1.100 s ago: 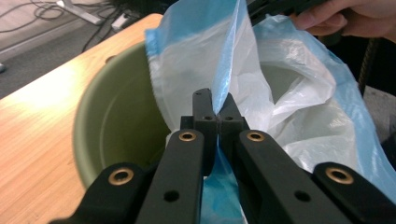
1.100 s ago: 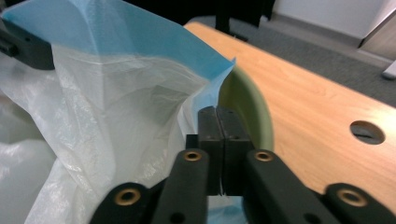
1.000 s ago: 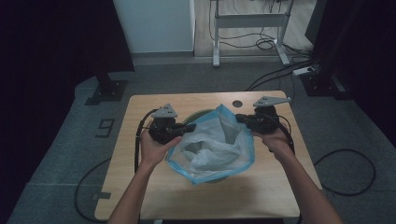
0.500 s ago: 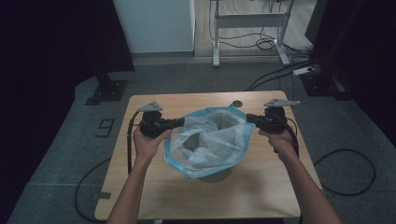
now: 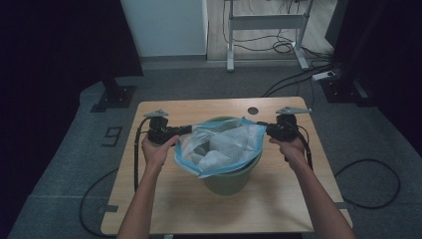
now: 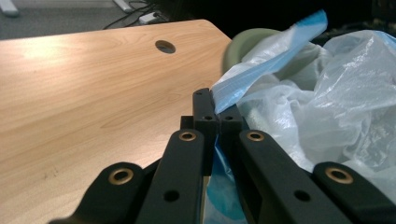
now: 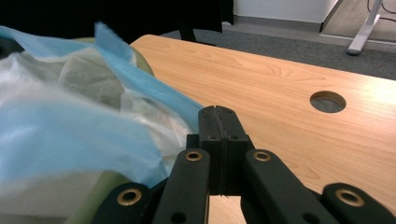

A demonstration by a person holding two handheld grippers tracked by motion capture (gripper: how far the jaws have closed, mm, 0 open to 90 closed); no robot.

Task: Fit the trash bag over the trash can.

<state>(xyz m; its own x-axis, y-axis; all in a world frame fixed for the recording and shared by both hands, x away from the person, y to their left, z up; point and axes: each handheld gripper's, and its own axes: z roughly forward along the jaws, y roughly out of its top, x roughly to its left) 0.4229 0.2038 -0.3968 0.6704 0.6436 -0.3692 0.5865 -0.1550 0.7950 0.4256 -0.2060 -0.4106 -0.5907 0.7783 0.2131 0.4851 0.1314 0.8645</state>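
A clear plastic bag (image 5: 221, 145) with a blue rim is stretched open over a green bin (image 5: 234, 180) in the middle of the wooden table (image 5: 164, 199). My left gripper (image 5: 186, 130) is shut on the bag's left rim. My right gripper (image 5: 261, 126) is shut on the bag's right rim. In the left gripper view, the blue rim (image 6: 261, 70) runs out from between my shut jaws, with the bin's edge (image 6: 243, 44) behind it. The right gripper view has the blue rim (image 7: 144, 86) pinched at my jaw tips, over the bin (image 7: 100, 196).
A round cable hole (image 5: 253, 110) lies in the table's far edge. Cables trail from both grippers off the table's sides. A white desk frame (image 5: 263, 25) and floor cables stand beyond the table.
Both grippers have moved apart and down, pulling the bag's mouth wider and lower over the bin. The bin's green side now shows below the bag.
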